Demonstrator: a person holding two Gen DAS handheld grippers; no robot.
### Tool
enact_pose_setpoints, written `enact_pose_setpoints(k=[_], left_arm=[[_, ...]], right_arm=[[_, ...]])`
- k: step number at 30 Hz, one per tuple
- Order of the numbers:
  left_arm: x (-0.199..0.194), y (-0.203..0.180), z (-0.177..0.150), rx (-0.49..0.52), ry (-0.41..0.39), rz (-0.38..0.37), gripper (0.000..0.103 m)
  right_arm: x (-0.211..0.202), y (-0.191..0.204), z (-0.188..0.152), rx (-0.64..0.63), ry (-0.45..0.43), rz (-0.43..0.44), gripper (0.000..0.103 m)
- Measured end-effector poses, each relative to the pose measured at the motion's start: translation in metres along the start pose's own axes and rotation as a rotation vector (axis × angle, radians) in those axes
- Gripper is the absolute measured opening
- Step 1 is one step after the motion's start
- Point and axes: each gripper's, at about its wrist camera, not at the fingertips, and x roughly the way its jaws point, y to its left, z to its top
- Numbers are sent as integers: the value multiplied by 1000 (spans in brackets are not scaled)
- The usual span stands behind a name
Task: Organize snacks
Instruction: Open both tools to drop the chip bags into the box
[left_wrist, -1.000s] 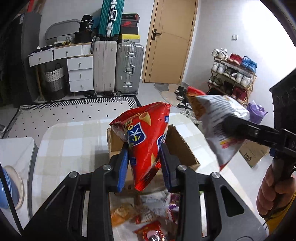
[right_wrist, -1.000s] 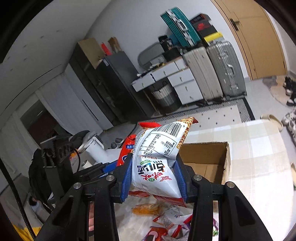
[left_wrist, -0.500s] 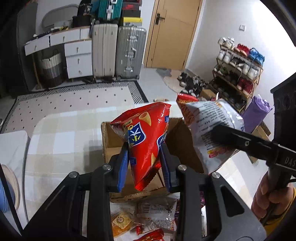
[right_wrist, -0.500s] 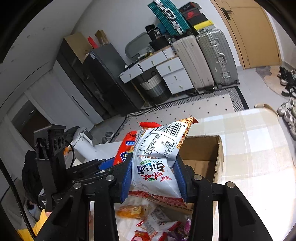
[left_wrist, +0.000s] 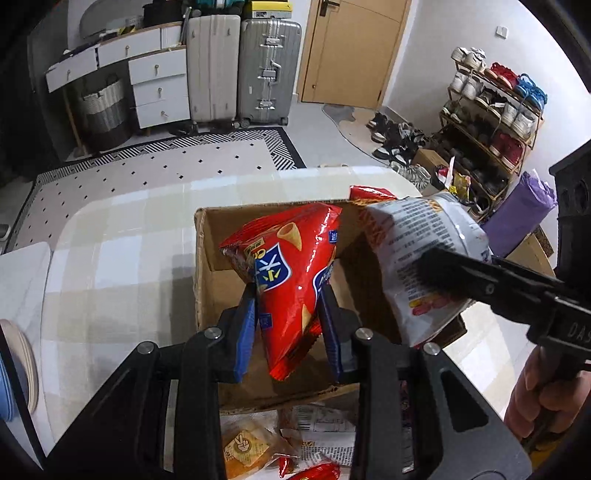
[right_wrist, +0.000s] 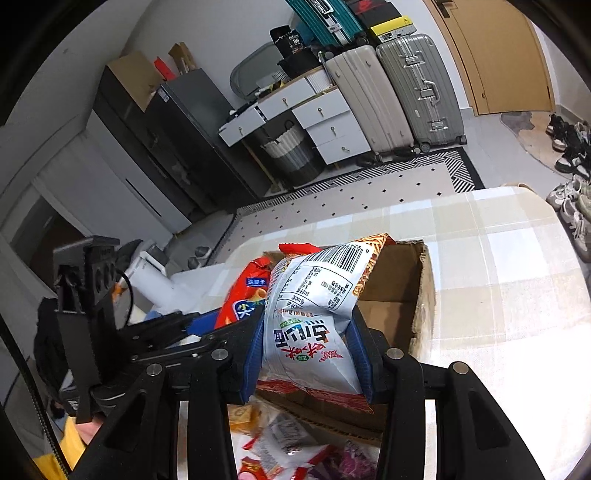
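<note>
Left gripper (left_wrist: 288, 317) pinching a red snack bag (left_wrist: 291, 273), right gripper (right_wrist: 306, 354) clamped on a white snack bag (right_wrist: 310, 321), both above an open cardboard box (left_wrist: 207, 266), loose snacks (left_wrist: 243, 450) on the table (left_wrist: 110, 266)

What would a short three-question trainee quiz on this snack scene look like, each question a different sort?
1. True or false: the left gripper is shut on the red snack bag.
2. Multiple choice: the white snack bag in the right gripper is A) lying on the rug, B) held over the cardboard box, C) on the shoe rack.
3. Fill in: loose snacks lie on the table on the ___ side of the box.

Key: 1 true; 2 B; 3 near.
</note>
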Motion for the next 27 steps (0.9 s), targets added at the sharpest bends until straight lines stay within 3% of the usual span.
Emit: enact_pose_setpoints(k=[10, 17, 27], left_arm=[[33, -1, -17, -12, 13, 42, 30], [34, 8, -24, -35, 10, 39, 48], [2, 15, -48, -52, -24, 36, 63]], right_arm=[[14, -3, -2, -23, 24, -33, 42], [18, 1, 1, -59, 28, -74, 43], [8, 6, 5, -60, 5, -91, 46]])
